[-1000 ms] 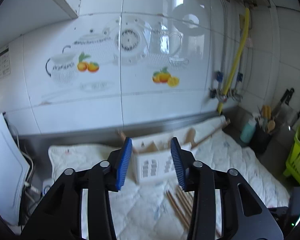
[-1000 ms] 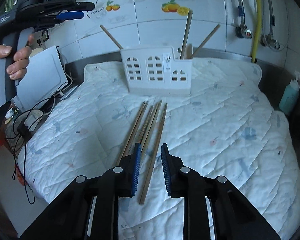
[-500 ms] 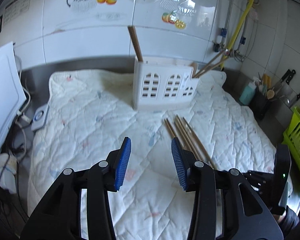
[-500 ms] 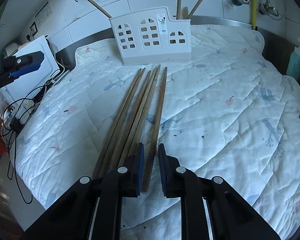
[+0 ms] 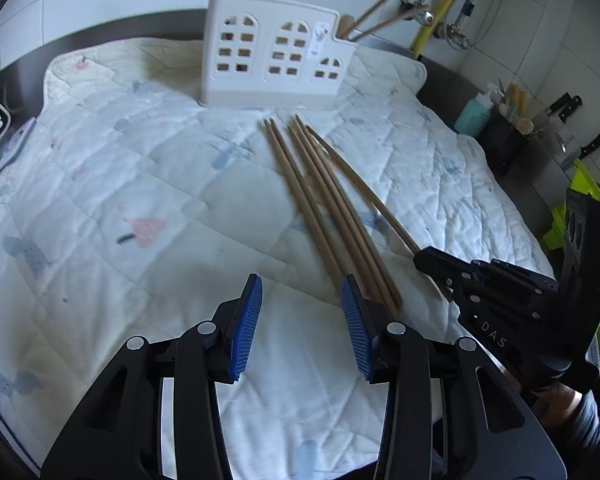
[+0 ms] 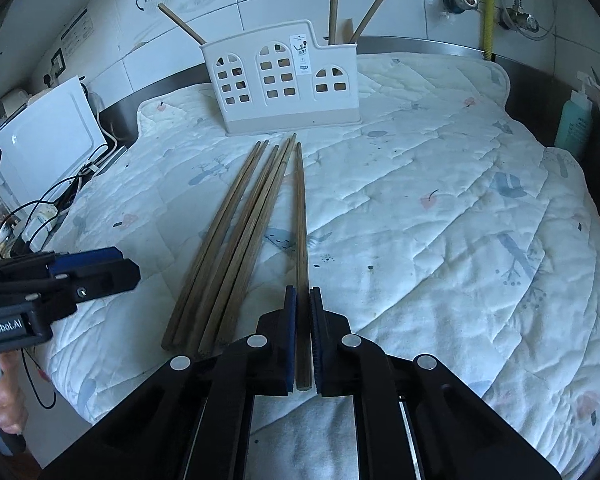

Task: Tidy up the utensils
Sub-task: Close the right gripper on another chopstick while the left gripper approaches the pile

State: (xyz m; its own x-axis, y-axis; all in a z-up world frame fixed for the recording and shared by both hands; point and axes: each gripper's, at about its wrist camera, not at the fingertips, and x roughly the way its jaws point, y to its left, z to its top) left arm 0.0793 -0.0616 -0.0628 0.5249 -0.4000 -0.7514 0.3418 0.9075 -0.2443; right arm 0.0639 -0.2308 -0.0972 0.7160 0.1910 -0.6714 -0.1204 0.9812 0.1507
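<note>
Several long wooden chopsticks (image 6: pixel 236 236) lie side by side on a white quilted cloth (image 6: pixel 440 220). My right gripper (image 6: pixel 303 300) is shut on the near end of the rightmost chopstick (image 6: pixel 301 208), which still rests on the cloth. Beyond them stands a white utensil holder (image 6: pixel 284 80) with arched cut-outs, holding a few wooden sticks. In the left wrist view my left gripper (image 5: pixel 302 300) hangs open just above the cloth, left of the chopsticks' (image 5: pixel 324 208) near ends, with nothing between its fingers. The right gripper (image 5: pixel 424 260) shows there too, closed on the far-right chopstick.
A white appliance (image 6: pixel 48 136) and tangled cables (image 6: pixel 40 216) sit left of the cloth. A teal bottle (image 6: pixel 576 120) stands at the right; knives (image 5: pixel 568 108) and a green rack (image 5: pixel 580 200) lie beyond it. Tiled wall and pipes (image 6: pixel 488 4) rise behind the holder.
My right gripper closed on the rightmost chopstick's near end. My left gripper dropped from facing the wall to low over the cloth beside the chopsticks, still open.
</note>
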